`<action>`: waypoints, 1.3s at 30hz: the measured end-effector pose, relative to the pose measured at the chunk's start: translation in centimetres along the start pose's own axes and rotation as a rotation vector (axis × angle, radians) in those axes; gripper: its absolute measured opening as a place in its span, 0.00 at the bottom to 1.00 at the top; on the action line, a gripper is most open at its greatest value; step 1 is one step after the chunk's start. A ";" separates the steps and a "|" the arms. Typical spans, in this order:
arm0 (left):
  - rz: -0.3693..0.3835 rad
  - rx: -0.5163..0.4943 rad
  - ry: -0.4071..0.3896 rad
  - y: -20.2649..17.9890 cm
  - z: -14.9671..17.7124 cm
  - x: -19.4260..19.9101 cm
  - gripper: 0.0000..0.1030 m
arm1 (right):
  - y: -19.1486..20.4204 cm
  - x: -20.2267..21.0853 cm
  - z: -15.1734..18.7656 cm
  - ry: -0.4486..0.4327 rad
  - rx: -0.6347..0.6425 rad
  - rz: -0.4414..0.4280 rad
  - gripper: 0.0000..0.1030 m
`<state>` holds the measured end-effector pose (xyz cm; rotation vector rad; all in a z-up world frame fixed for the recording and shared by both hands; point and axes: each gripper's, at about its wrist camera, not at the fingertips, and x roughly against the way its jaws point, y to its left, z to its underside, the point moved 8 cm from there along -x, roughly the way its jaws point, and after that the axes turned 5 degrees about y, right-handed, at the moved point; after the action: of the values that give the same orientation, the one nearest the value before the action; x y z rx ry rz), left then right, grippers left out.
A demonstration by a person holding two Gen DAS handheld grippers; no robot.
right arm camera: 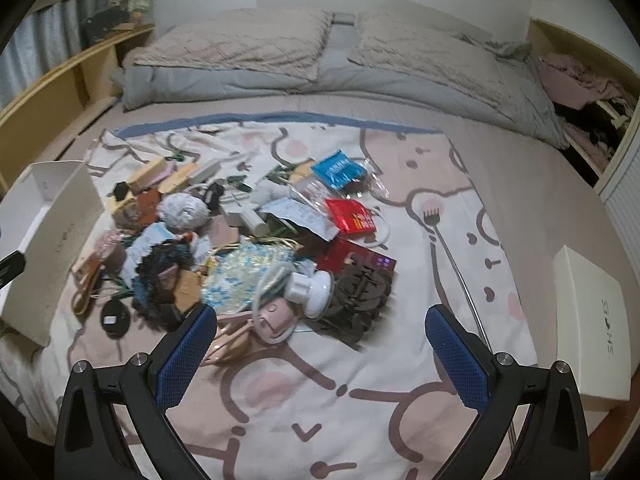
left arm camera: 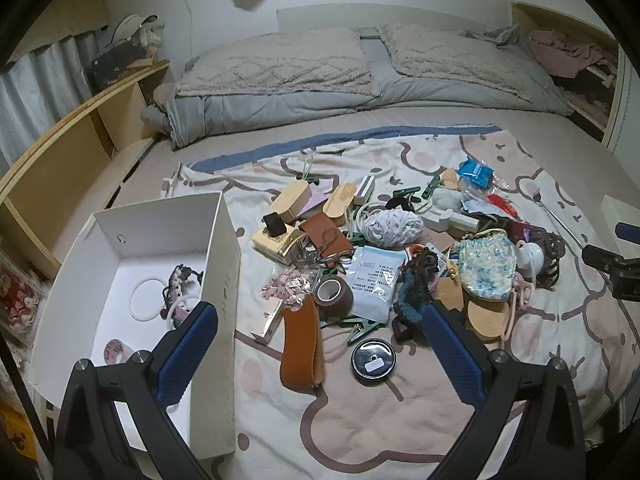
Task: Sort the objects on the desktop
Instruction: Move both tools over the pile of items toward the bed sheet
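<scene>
While both grippers, left (left arm camera: 320, 328) and right (right arm camera: 320, 328), hung empty, jaws spread, pile (left arm camera: 384, 248) lay mid-blanket, box (left arm camera: 224, 264) at left edge. Best: pick loose outlier first, pinch centrally, drop inside box.

Left wrist view: above the bed (left arm camera: 440, 120), looking down toward the pillows, white box (left arm camera: 216, 264) close at left. Right wrist view: further right, same heading. Shared: clutter pile (right arm camera: 240, 248) on cartoon blanket (right arm camera: 320, 400).
</scene>
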<state>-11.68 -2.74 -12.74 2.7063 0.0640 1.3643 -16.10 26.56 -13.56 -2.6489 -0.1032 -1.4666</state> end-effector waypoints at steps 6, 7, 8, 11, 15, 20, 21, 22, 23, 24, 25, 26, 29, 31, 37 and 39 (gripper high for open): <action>-0.007 -0.005 0.022 -0.3 -0.1 -1.0 1.00 | -0.3 -2.0 -0.6 0.051 -0.040 0.011 1.00; -0.007 -0.006 0.025 -0.4 -0.1 -1.2 1.00 | -0.1 -2.3 -0.7 0.056 -0.045 0.010 1.00; -0.004 -0.006 0.029 -0.6 -0.1 -1.3 1.00 | 0.1 -2.6 -0.8 0.063 -0.046 0.008 1.00; 0.011 -0.005 0.043 -1.0 0.0 -1.4 1.00 | 0.9 -3.6 -1.1 0.089 -0.049 0.006 1.00; 0.013 -0.014 0.040 -1.4 -0.2 -1.4 1.00 | 2.0 -4.7 -1.4 0.116 -0.043 0.007 1.00; 0.006 -0.016 0.039 -1.5 -0.4 -1.6 1.00 | 3.4 -6.9 -1.1 0.180 -0.030 0.027 1.00; 0.004 -0.015 0.038 -1.5 -0.4 -1.6 1.00 | 3.6 -7.4 -1.1 0.189 -0.020 0.044 1.00; 0.004 -0.012 0.040 -1.4 -0.4 -1.7 1.00 | 3.7 -7.7 -1.1 0.193 -0.014 0.056 1.00; 0.008 -0.008 0.043 -1.3 -0.4 -1.9 1.00 | 3.6 -8.0 -1.1 0.198 -0.008 0.069 1.00; 0.016 -0.003 0.050 -1.2 -0.4 -2.0 1.00 | 3.5 -8.2 -1.0 0.204 -0.003 0.081 1.00; 0.028 0.003 0.060 -1.1 -0.3 -2.2 1.00 | 3.4 -8.5 -1.0 0.210 0.002 0.096 1.00; 0.039 0.008 0.070 -1.1 -0.2 -2.4 1.00 | 3.2 -8.7 -0.9 0.214 0.006 0.107 1.00; 0.063 0.025 0.101 -1.0 0.1 -3.1 1.00 | 2.4 -9.1 -0.6 0.223 0.023 0.142 1.00; 0.072 0.037 0.120 -0.9 0.4 -3.6 1.00 | 1.5 -9.2 -0.2 0.228 0.028 0.165 1.00; 0.054 0.059 0.173 -0.7 1.3 -5.1 1.00 | -1.7 -9.4 1.0 0.252 -0.014 0.199 1.00; 0.053 0.061 0.185 -0.6 1.4 -5.5 1.00 | -2.7 -9.6 1.5 0.264 -0.030 0.205 1.00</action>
<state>-13.76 -2.71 -18.03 2.6395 0.0500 1.6518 -20.24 29.41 -22.34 -2.3754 0.2075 -1.7365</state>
